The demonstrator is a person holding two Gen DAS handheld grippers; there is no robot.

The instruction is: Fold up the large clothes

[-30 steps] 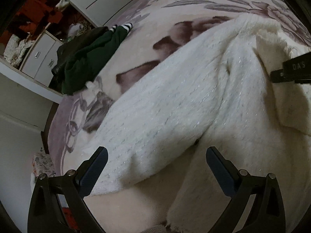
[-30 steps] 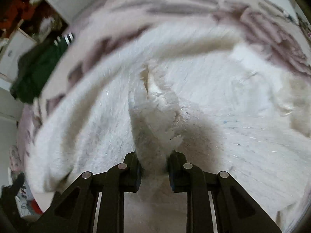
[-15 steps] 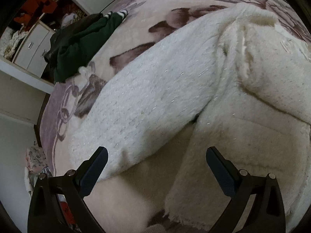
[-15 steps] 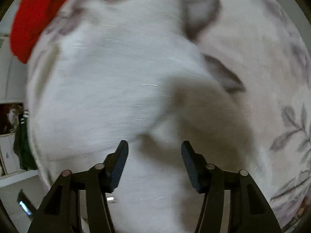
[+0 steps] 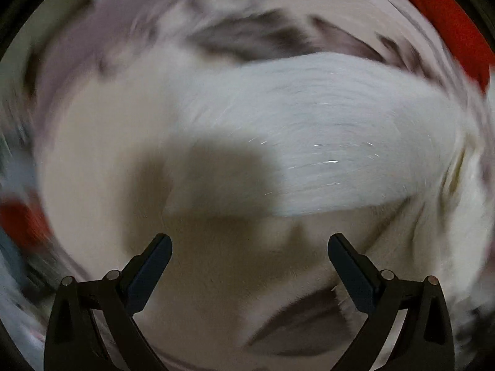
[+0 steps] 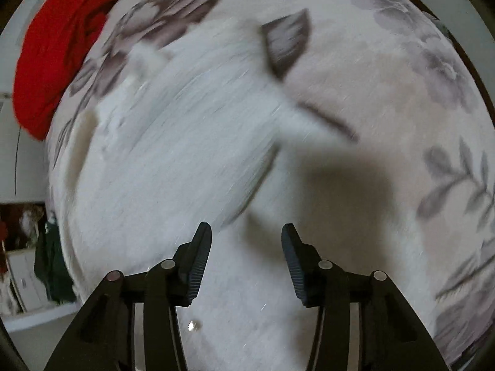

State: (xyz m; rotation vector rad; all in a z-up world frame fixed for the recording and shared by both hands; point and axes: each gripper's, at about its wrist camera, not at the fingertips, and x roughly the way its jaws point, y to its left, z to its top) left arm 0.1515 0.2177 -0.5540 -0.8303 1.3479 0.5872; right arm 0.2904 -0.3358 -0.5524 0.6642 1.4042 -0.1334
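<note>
A large white fuzzy garment lies spread on the floral bed cover; the left wrist view is blurred by motion. My left gripper is open and empty above the garment's cream-coloured part. In the right wrist view the same white garment covers the left and middle of the bed cover. My right gripper is open and empty just above the garment's near part.
A red cloth lies at the far left of the bed and also shows in the left wrist view. A dark green garment hangs by the white drawers. The bed edge curves at the right.
My right gripper let go of the white garment and opened, then swung right over it. My left gripper stayed open and has swung quickly, blurring its view.
</note>
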